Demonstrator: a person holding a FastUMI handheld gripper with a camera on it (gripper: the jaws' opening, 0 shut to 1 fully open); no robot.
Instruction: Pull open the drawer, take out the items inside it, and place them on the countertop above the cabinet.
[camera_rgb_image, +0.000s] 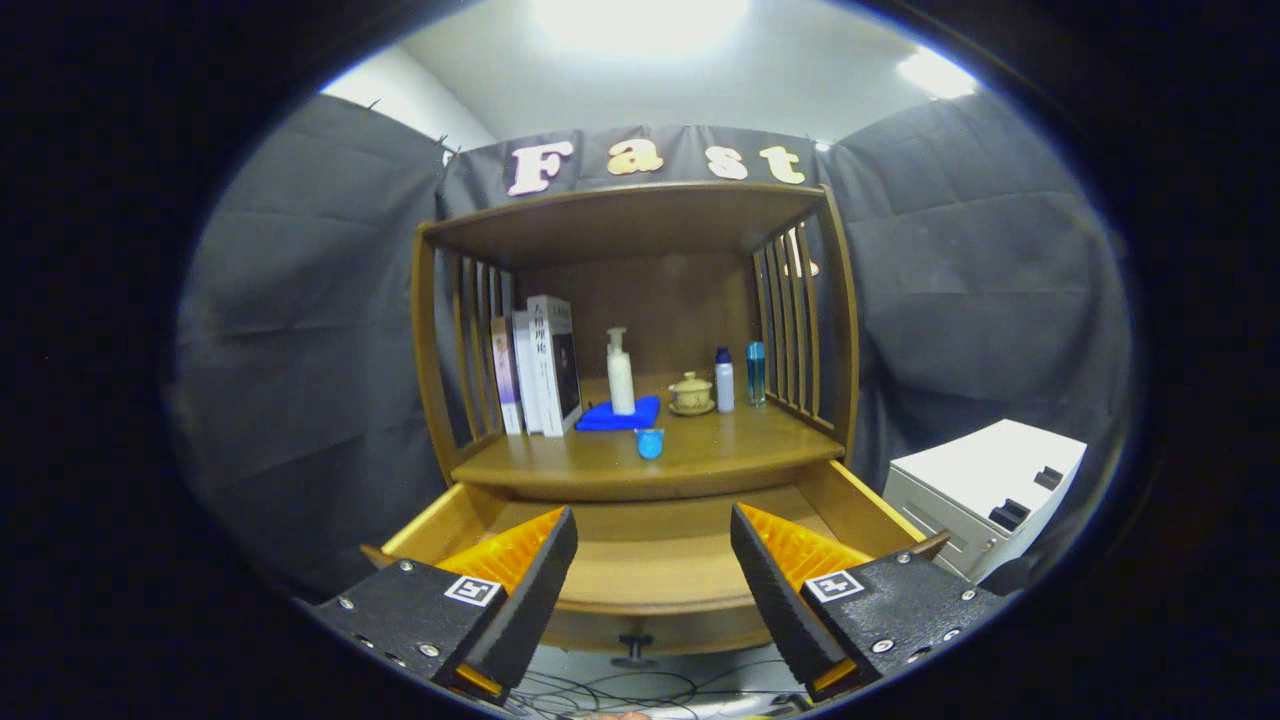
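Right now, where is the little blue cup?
The little blue cup sits on the countertop near its front edge, just in front of the blue cloth and the white pump bottle, beyond the open jaws.

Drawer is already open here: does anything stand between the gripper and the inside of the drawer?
Nothing visible does. The gripper hangs open just above the pulled-out drawer, whose visible floor between the fingers looks bare. The small blue cup sits beyond, on the countertop.
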